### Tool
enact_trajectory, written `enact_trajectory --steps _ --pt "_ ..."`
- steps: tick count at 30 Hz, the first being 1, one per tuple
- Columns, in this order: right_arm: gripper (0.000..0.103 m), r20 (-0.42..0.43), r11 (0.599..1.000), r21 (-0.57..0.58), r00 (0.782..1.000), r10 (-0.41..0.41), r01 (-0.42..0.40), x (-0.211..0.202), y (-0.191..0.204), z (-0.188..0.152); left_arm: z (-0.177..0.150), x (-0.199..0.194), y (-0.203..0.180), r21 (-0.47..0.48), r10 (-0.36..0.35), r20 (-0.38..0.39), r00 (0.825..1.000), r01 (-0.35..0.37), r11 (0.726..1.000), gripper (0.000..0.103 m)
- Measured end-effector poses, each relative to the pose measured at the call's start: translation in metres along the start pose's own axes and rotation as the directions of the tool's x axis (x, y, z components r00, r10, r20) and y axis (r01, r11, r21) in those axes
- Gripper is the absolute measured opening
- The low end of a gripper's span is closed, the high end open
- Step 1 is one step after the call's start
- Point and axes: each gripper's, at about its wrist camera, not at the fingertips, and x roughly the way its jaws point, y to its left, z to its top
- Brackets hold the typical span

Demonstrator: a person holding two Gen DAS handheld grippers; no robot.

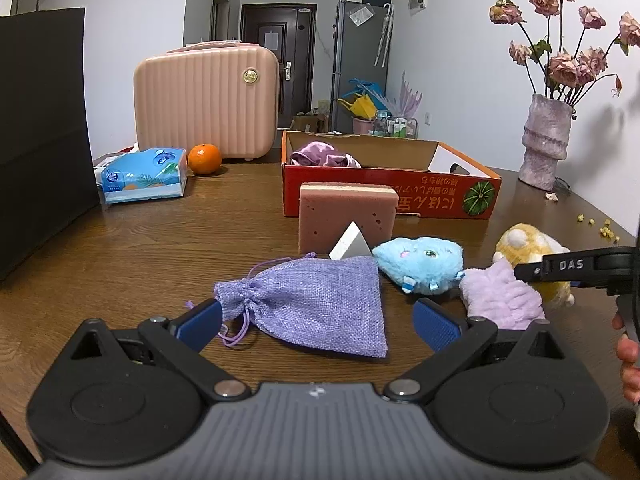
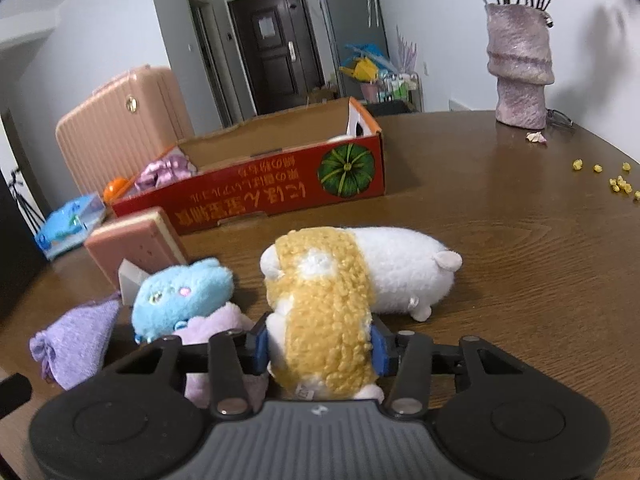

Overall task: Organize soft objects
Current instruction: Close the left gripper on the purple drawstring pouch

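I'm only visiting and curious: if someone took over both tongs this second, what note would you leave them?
Right tongs: shut on the yellow-and-white plush, on the table.
Left tongs: open, around the purple drawstring pouch.
Done: purple satin cloth lies in the red box.
Left on the table: blue plush, lilac fluffy cloth, pink sponge, pouch, yellow plush.

Your left wrist view sits low over the table point(image 1: 140, 248), facing the far door, close behind the purple pouch point(image 1: 320, 304). Your right wrist view looks likewise from further right, nearer the plush toys. Both share the red box point(image 1: 384, 196).
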Motion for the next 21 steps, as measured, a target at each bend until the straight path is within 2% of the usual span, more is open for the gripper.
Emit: enact_trajectory --steps 8,16,21 --pt "0.046 0.149 1.000 0.014 0.989 0.003 -0.005 -0.023 -0.008 -0.001 0.004 0.005 -0.006 0.025 0.010 -0.010 1.000 -0.010 1.000 0.103" --pt "0.046 0.175 1.000 0.013 0.985 0.002 -0.004 -0.026 -0.008 -0.004 0.014 0.015 -0.011 0.076 0.031 -0.022 0.999 -0.030 0.997 0.103" --pt "0.046 0.187 1.000 0.008 0.982 -0.003 0.002 -0.028 -0.007 -0.006 0.025 0.033 -0.010 0.106 0.054 -0.079 0.995 -0.045 0.993 0.103"
